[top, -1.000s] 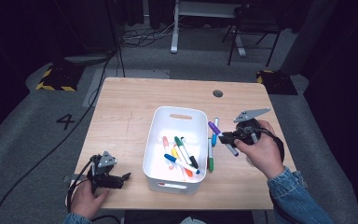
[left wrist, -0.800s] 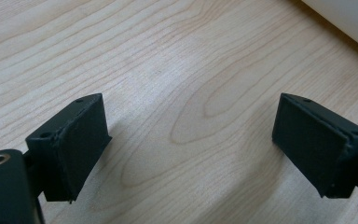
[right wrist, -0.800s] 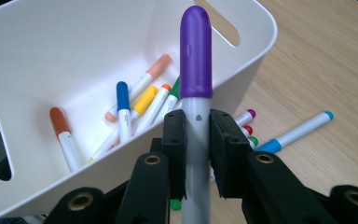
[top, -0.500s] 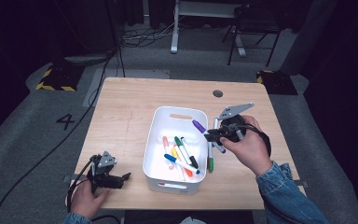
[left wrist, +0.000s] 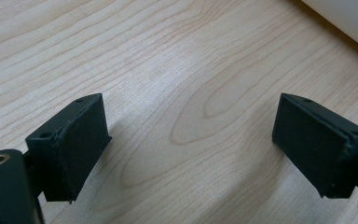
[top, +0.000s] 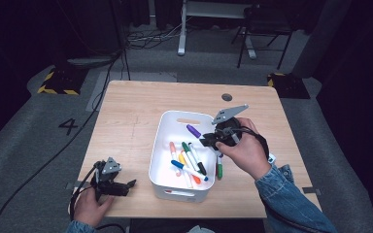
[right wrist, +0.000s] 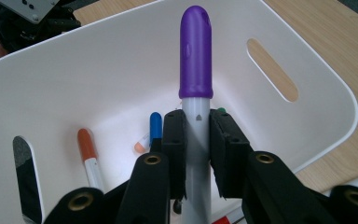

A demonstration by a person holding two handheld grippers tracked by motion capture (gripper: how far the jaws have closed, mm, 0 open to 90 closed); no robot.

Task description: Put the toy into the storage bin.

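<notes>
Purple-capped marker [right wrist: 195,60] — clamped in right hand-held gripper [right wrist: 196,140] — over white bin [right wrist: 307,70].

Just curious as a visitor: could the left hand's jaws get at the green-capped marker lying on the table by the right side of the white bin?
Probably not as things stand: the white plastic bin sits between the left gripper and the green-capped marker, and the right hand hovers just above it.
</notes>
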